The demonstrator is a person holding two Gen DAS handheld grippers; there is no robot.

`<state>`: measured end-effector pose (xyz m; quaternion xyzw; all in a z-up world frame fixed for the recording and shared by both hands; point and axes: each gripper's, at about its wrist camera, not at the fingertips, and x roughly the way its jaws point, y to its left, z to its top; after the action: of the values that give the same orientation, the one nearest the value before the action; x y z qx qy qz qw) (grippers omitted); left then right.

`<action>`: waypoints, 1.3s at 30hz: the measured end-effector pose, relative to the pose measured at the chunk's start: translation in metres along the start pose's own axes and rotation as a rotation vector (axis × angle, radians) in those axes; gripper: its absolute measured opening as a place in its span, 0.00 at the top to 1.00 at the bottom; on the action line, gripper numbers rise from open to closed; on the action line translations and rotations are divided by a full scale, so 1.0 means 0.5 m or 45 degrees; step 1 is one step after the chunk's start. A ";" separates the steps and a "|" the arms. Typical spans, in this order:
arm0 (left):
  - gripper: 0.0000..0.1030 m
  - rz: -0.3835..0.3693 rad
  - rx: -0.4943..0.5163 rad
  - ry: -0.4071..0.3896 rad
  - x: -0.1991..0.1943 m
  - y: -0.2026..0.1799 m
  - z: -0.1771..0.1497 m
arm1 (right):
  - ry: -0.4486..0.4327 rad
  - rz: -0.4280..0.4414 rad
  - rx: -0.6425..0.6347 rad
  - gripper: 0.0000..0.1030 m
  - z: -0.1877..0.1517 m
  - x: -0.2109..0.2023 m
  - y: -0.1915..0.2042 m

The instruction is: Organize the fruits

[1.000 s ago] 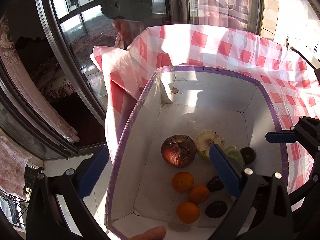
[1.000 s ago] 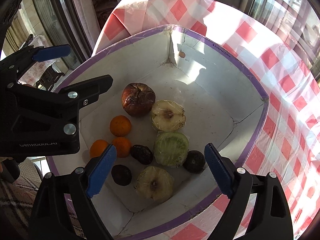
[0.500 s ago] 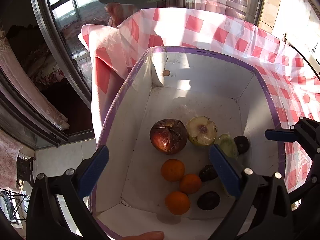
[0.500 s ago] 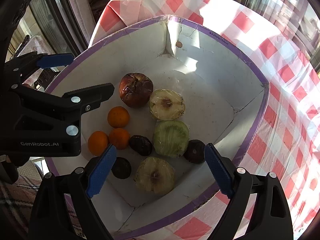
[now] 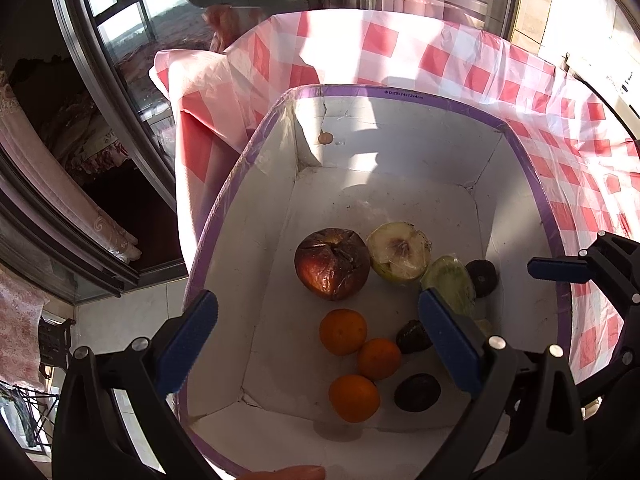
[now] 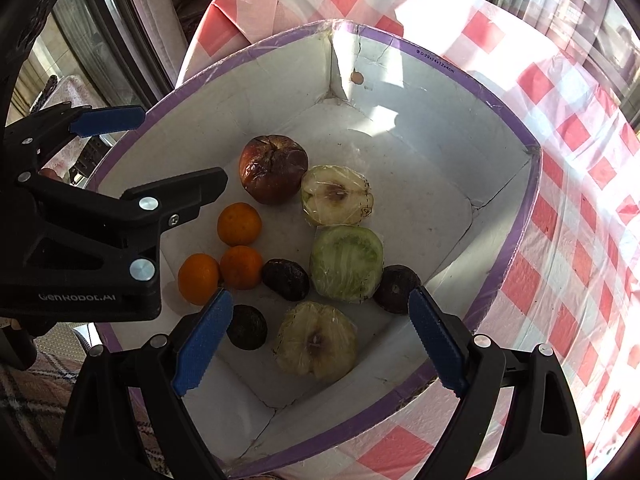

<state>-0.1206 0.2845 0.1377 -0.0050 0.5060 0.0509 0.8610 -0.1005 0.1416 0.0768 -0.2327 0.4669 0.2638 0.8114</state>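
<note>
A white cardboard box with a purple rim (image 5: 400, 94) (image 6: 500, 104) holds the fruit. Inside lie a wrinkled dark red apple (image 5: 331, 263) (image 6: 273, 169), three small oranges (image 5: 343, 331) (image 6: 239, 224), wrapped cut fruit halves (image 5: 399, 251) (image 6: 335, 196) (image 6: 346, 263) (image 6: 316, 340) and three dark round fruits (image 5: 417, 392) (image 6: 285, 279). My left gripper (image 5: 320, 340) is open and empty above the box's near left side. My right gripper (image 6: 318, 340) is open and empty above the near fruit half. The left gripper also shows in the right wrist view (image 6: 120, 152).
The box stands on a table with a red and white checked cloth (image 5: 460, 60) (image 6: 580, 200). Glass doors with dark frames (image 5: 100, 60) are to the left, with tiled floor (image 5: 132, 320) below the table edge.
Both grippers have shifted slightly over the box, so the box and fruit sit a little differently in each view. The fruit has not moved. Both grippers stay open.
</note>
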 end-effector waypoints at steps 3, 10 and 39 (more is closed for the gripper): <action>0.02 -0.001 0.001 0.008 0.003 -0.002 0.000 | 0.002 0.001 0.007 0.16 0.000 0.001 -0.001; 0.02 -0.004 0.016 0.021 0.008 -0.007 0.000 | 0.006 0.002 0.005 0.16 0.002 0.003 -0.002; 0.02 -0.065 -0.031 0.058 0.031 0.003 0.005 | 0.024 -0.008 -0.007 0.16 0.003 0.009 -0.011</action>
<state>-0.1110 0.2872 0.1257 -0.0295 0.5244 0.0348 0.8502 -0.0942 0.1395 0.0740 -0.2390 0.4729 0.2604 0.8071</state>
